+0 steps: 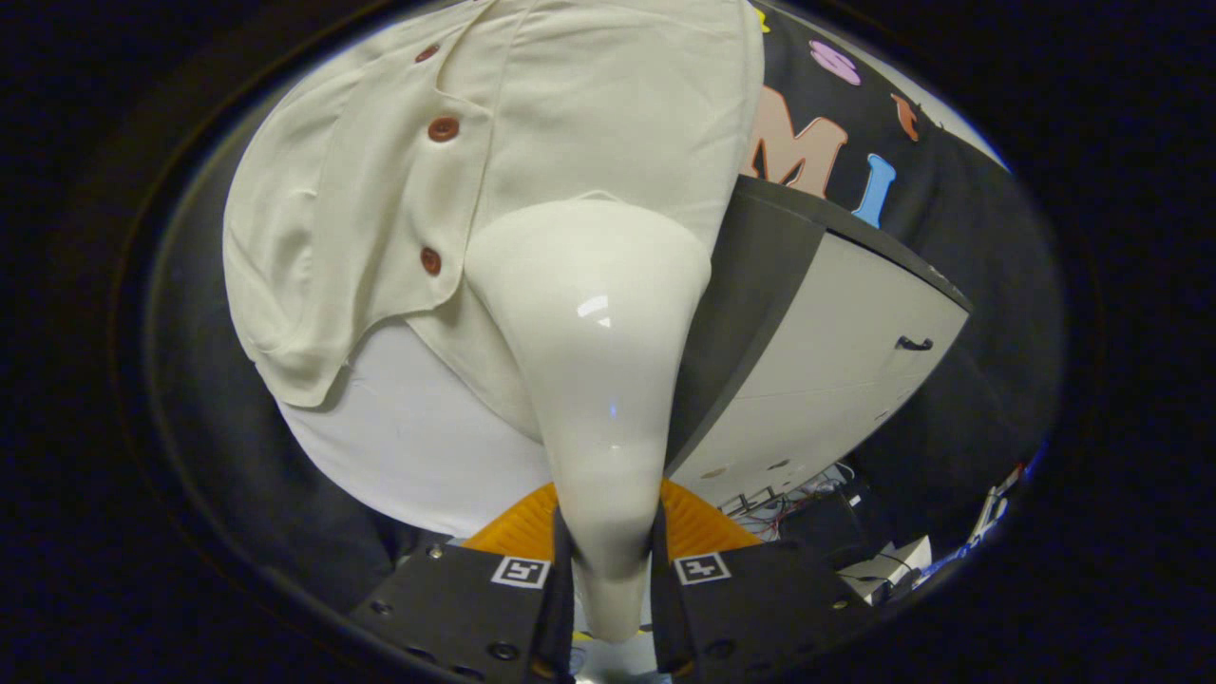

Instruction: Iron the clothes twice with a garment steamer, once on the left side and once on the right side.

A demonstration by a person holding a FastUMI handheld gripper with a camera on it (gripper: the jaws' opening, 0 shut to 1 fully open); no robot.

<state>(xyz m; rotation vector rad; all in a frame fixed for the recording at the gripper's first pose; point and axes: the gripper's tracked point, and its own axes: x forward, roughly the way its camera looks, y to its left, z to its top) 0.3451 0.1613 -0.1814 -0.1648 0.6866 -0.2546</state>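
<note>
Right up against the shirt [532,142] is where the steamer [594,361] sits, its wide head pressed onto the cream fabric just beside the button placket, on the side away from the brown buttons [443,128]. So a pass is clearly underway, and I'd guess it's one of the two side strokes, but honestly you can't tell from this whether it's the first or the second. The cloth around the head looks pretty smooth, with some soft folds past the buttons near the hem, so that other side probably needs attention.

The gripper [610,560] is clamped on the steamer's narrow handle, both fingers squeezing it from either side with no gap showing, so a solid hold. It points along the handle toward the shirt, with the head well ahead of the fingers. The steamer looks tilted slightly so the head lies flat on the fabric.

Behind the shirt there's a white board [418,446] backing it. Off beyond the shirt's plain side stands a light cabinet [836,351] with a dark handle, with a tangle of cables [788,494] near its foot.
</note>
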